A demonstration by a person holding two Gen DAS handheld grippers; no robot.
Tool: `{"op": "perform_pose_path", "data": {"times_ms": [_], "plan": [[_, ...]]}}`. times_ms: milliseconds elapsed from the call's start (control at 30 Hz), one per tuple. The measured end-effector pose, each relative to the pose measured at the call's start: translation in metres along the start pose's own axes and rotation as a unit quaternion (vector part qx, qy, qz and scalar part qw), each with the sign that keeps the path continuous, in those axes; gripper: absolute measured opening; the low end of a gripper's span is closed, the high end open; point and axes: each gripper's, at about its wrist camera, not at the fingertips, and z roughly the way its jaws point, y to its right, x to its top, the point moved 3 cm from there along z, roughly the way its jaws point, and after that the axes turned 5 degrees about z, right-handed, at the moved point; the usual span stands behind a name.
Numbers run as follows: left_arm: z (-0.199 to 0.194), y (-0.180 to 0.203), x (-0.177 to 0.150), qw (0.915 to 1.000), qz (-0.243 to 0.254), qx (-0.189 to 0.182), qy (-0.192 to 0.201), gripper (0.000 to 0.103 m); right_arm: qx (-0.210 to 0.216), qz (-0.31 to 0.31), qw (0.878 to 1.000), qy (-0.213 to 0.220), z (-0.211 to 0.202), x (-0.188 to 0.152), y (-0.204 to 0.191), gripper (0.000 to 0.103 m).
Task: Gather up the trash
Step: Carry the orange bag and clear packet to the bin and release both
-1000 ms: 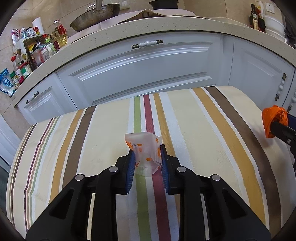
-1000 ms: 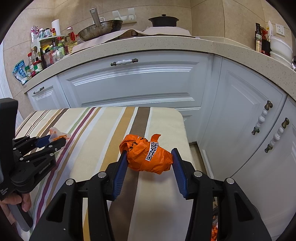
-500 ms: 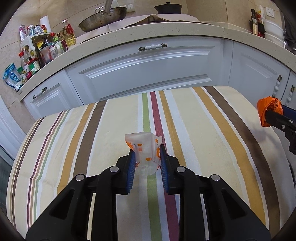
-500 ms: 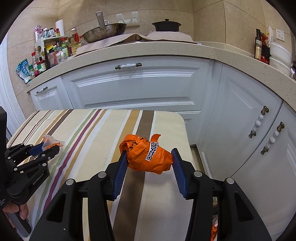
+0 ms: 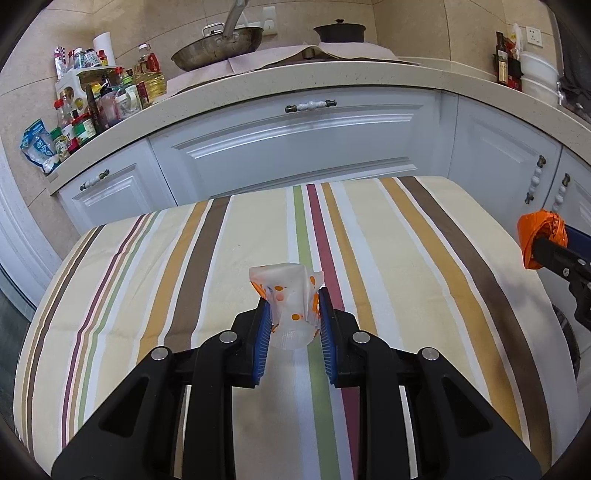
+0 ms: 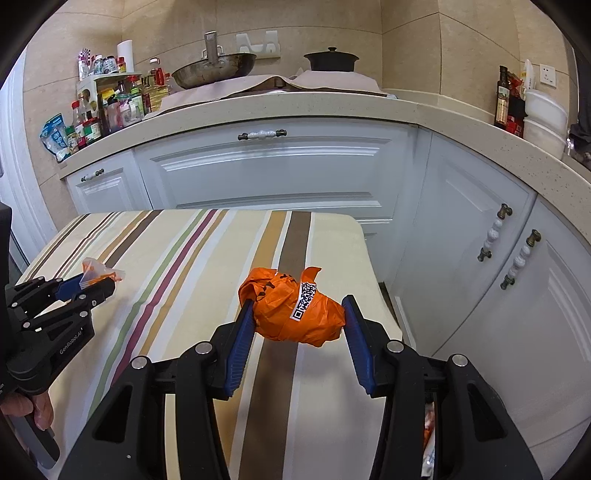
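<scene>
Nearest, the left gripper [image 5: 291, 325] has its jaws closed on a crumpled clear wrapper [image 5: 286, 291] with orange dots, held above the striped surface [image 5: 406, 258]. The right gripper [image 6: 297, 325] clamps a balled orange plastic bag [image 6: 288, 310] bearing a white code label between its blue jaws, near the surface's right edge. In the right wrist view, the left gripper appears at the left, with part of a hand [image 6: 33, 406] below it. Beyond stand white cabinets [image 5: 295, 147]; on the kitchen worktop behind sit a wok [image 5: 218, 46], a black pot [image 5: 341, 31] and bottles [image 5: 110, 96].
</scene>
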Motion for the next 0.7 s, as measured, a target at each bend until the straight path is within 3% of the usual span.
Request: {"op": "perform_pose_path", "data": {"times_ms": [400,700], "plan": [[-0.045,-0.007,-0.032,0.9999,-0.006,-0.005,0.009,0.023,-0.002,0.001,1.0,0.001,-0.037,-0.039,-0.014,0.047],[-0.077,0.013,-0.055,0.9995,0.008,-0.024,0.018,0.023,-0.007,0.013,1.0,0.0,-0.062,-0.068,-0.006,0.047]]}}
